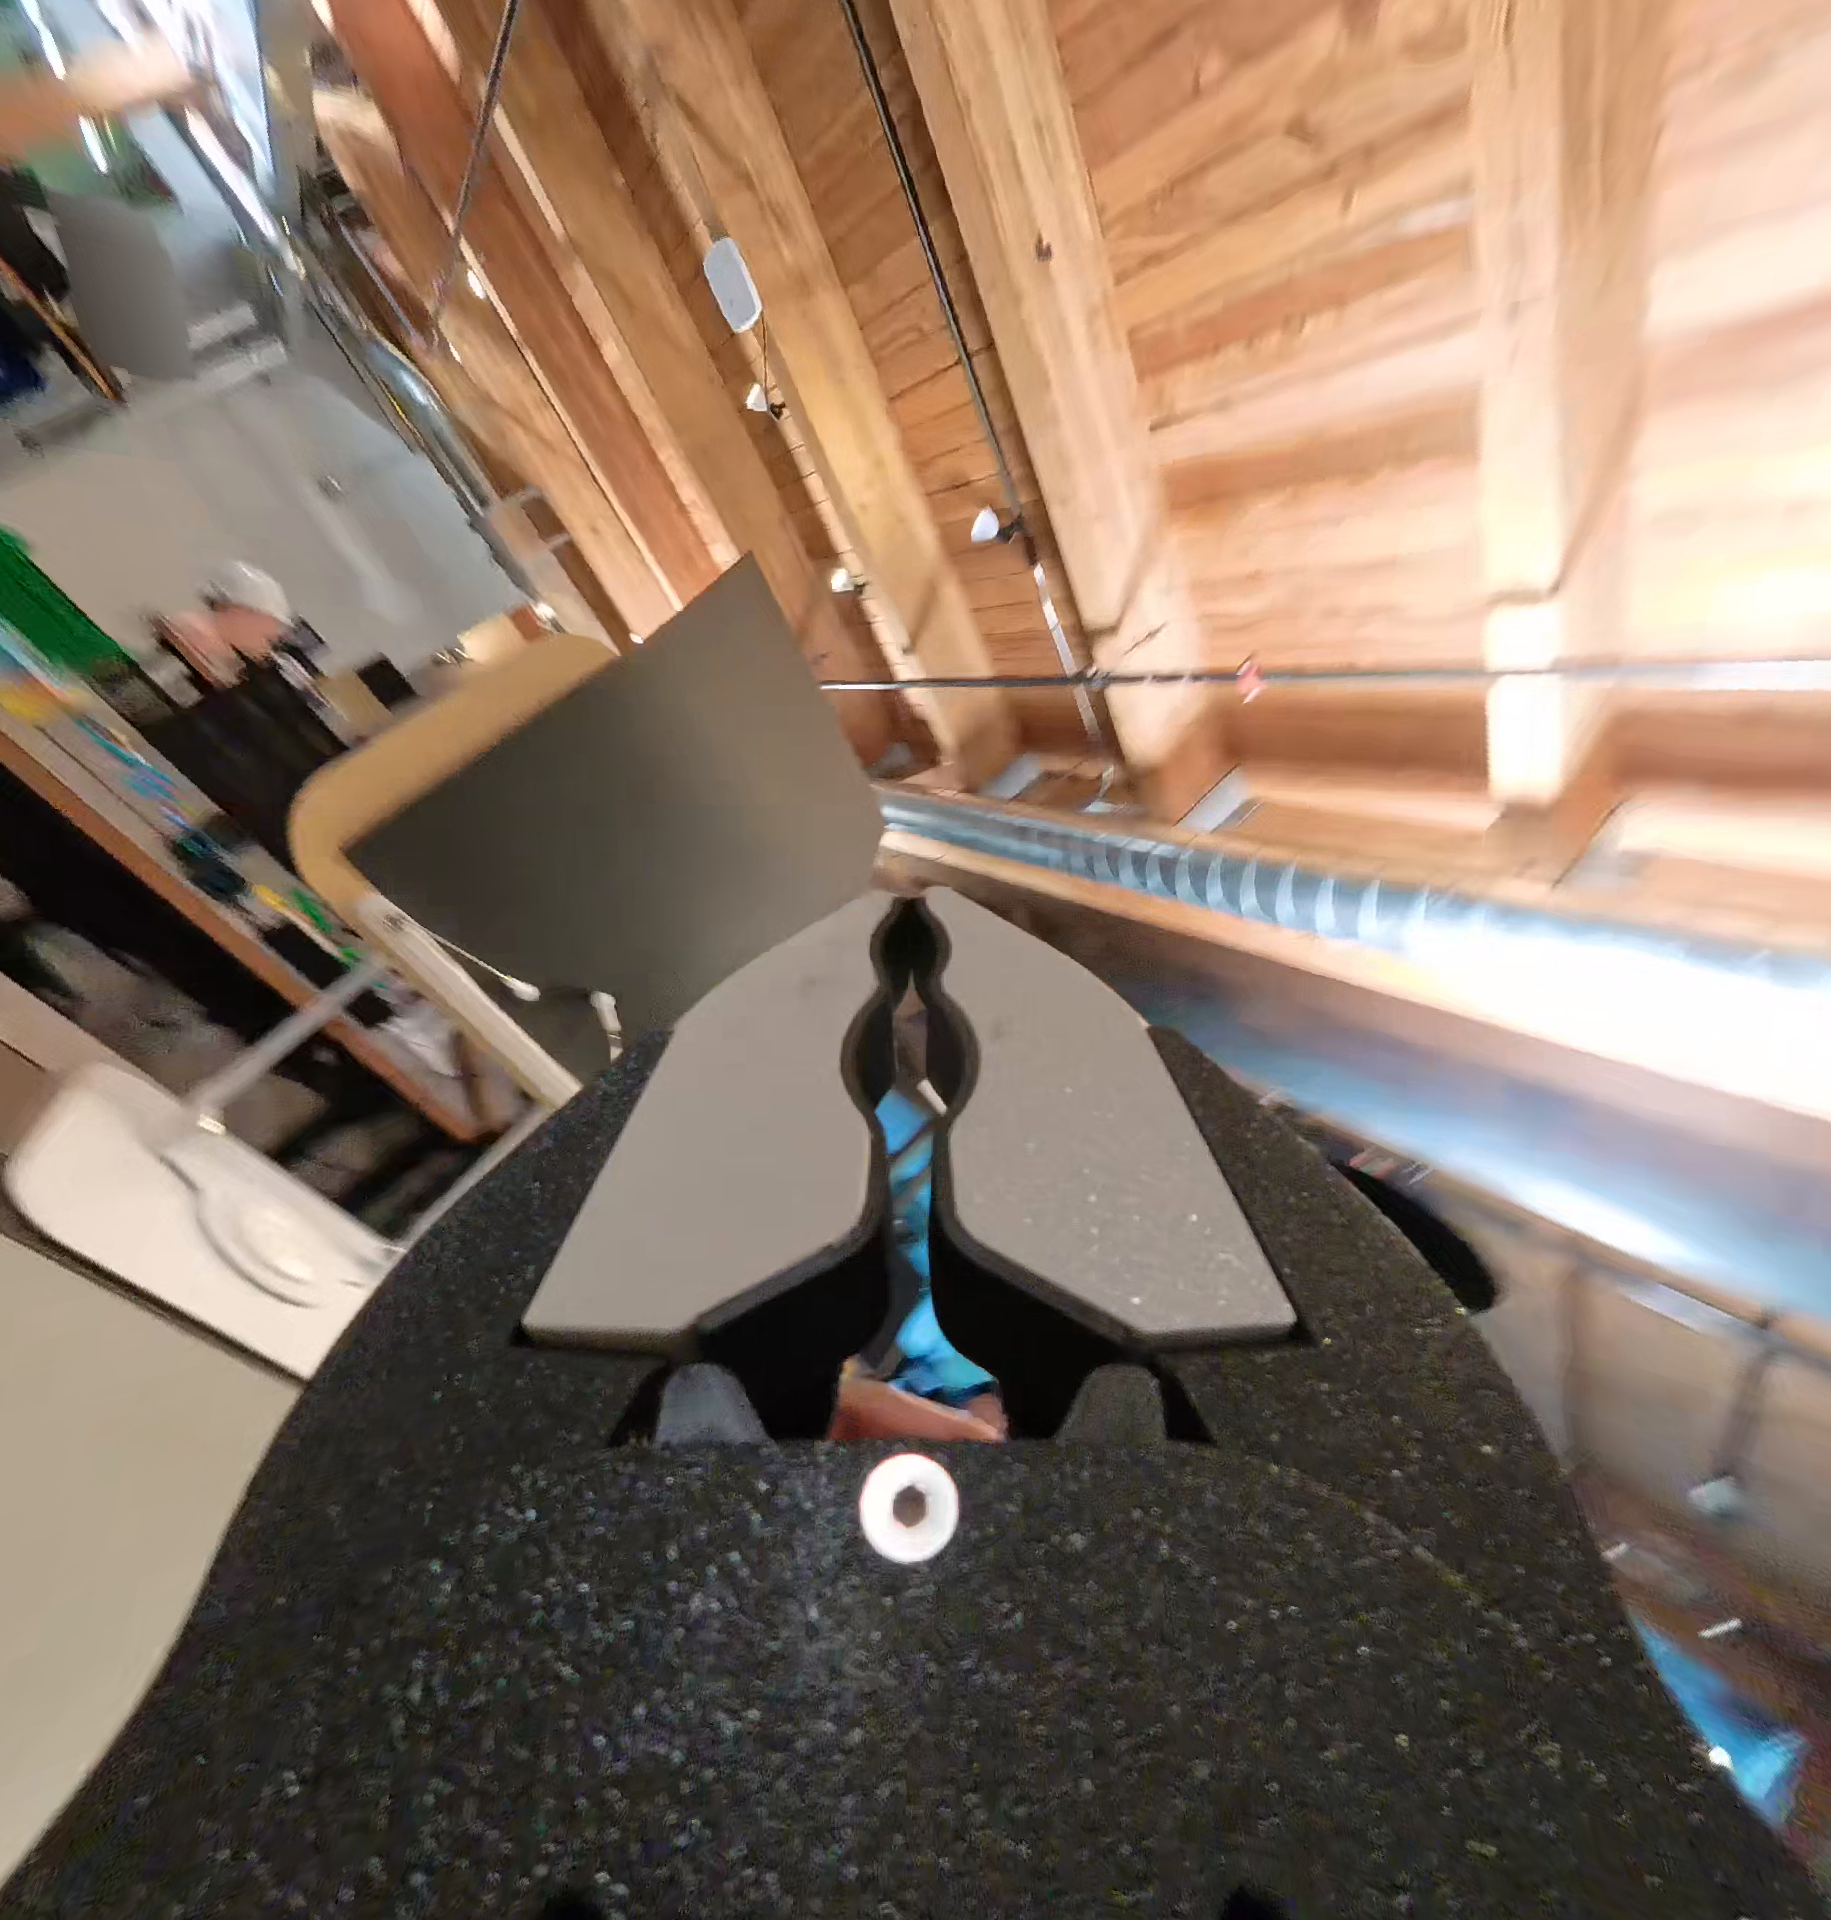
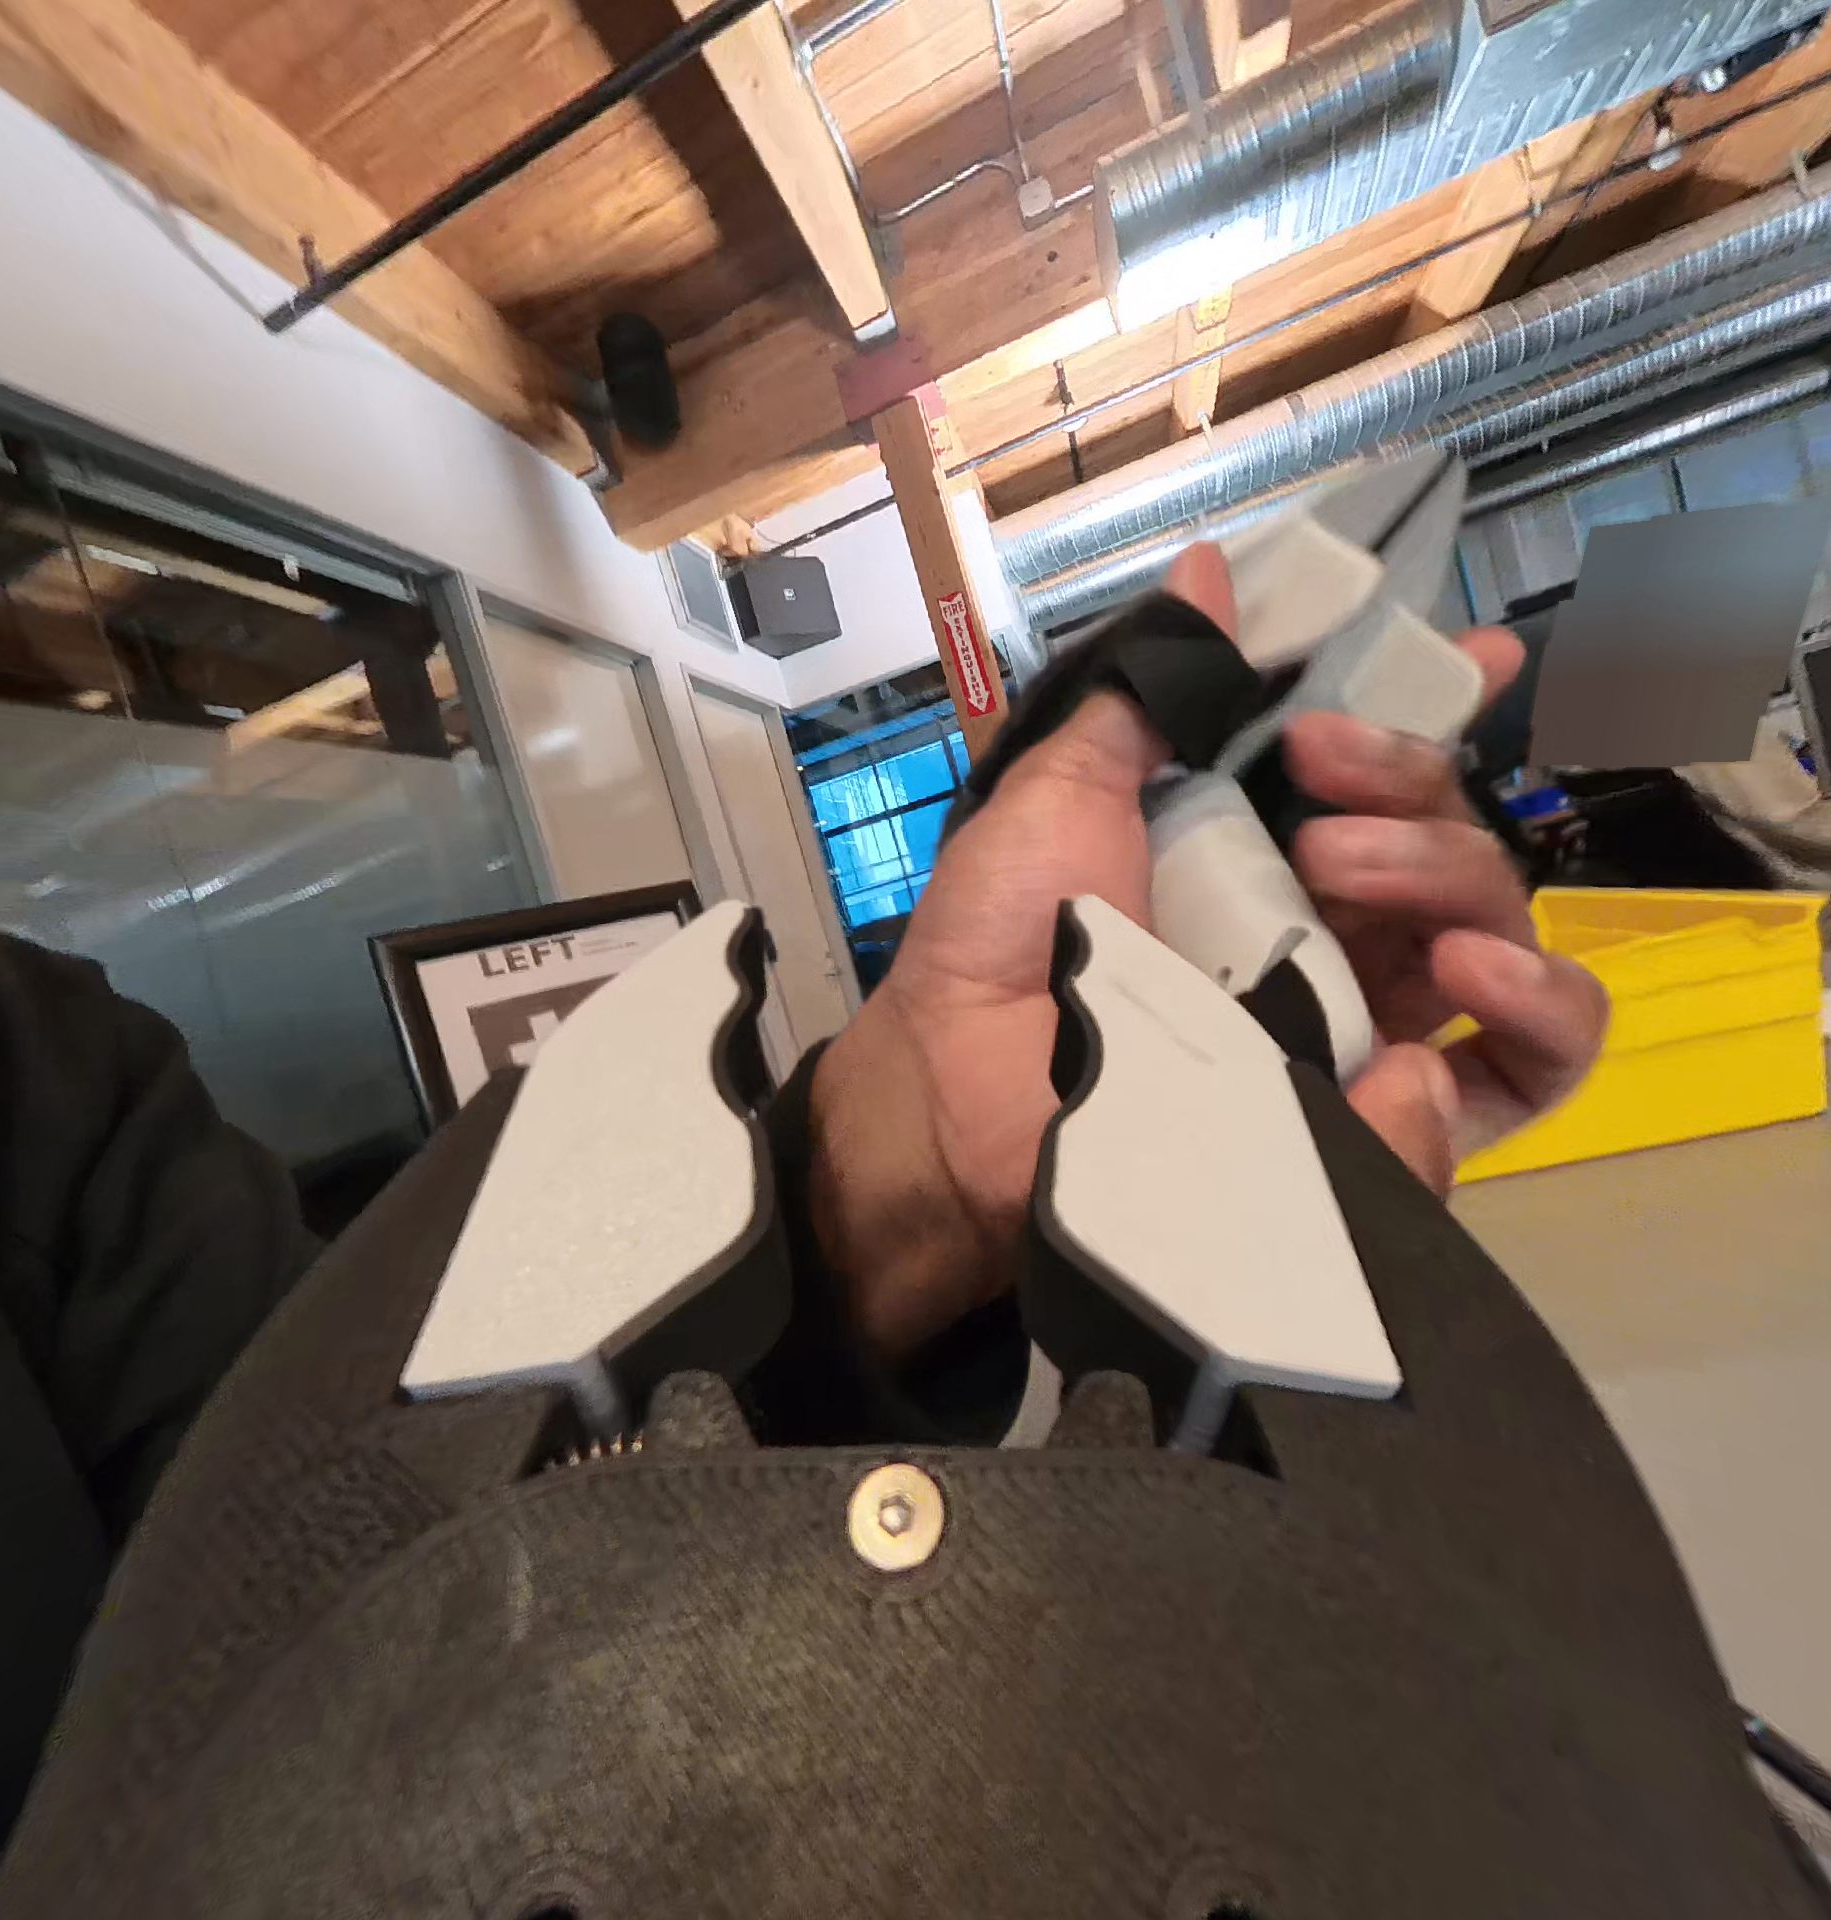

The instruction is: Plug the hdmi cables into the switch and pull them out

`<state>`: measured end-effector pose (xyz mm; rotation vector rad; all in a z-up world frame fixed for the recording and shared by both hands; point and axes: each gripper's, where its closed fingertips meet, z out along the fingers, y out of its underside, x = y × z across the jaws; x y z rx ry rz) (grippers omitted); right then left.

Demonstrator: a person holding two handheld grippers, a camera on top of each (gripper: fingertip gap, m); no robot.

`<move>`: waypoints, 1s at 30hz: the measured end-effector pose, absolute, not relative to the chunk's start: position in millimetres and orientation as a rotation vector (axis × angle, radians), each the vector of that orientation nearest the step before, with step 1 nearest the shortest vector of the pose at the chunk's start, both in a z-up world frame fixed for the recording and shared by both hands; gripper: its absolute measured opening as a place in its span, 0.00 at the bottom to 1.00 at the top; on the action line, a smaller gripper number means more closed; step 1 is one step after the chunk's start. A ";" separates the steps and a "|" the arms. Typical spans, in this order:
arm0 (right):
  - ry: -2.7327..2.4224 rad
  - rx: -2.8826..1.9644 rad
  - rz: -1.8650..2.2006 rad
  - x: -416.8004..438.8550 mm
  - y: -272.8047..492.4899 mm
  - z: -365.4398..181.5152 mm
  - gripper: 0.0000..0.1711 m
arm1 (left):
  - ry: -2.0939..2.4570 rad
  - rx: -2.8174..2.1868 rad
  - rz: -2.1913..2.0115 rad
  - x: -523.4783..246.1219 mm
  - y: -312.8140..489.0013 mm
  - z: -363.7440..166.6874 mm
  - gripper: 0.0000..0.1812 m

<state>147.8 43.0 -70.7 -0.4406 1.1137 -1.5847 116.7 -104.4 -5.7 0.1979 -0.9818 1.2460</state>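
No HDMI cable or switch shows in either view. My left gripper (image 1: 906,912) points up at the wooden ceiling, and its grey fingers (image 1: 765,1122) are shut tip to tip with nothing between them. My right gripper (image 2: 909,930) is open, and its pale fingers (image 2: 620,1143) stand apart with nothing pressed between them. Beyond its gap a person's hand (image 2: 1004,935) grips the white handle of the left gripper (image 2: 1243,883), which is raised and tilted toward the upper right.
A yellow bin (image 2: 1700,1018) stands on the grey table (image 2: 1617,1351) at the right. A framed sign (image 2: 516,997) stands behind my right gripper. A dark sleeve (image 2: 80,1247) fills the left edge. A silver duct (image 1: 1410,935) and wooden beams (image 1: 1306,312) are overhead.
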 end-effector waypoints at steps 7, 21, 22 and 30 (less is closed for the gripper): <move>1.297 -0.325 -1.488 142.9 28.4 -95.1 0.35 | -1.291 -0.350 1.667 123.3 -121.7 2.4 0.07; 2.321 -0.356 -1.589 -23.8 38.3 -188.7 0.29 | -3.044 -1.090 0.828 426.0 -302.4 -222.1 0.32; 2.340 -0.343 -1.582 -29.7 39.8 -193.5 0.29 | -3.070 -1.130 0.786 432.1 -306.3 -232.1 0.32; 2.390 -0.399 -1.577 -33.4 50.8 -213.6 0.30 | -3.078 -1.136 0.545 429.9 -325.4 -277.6 0.24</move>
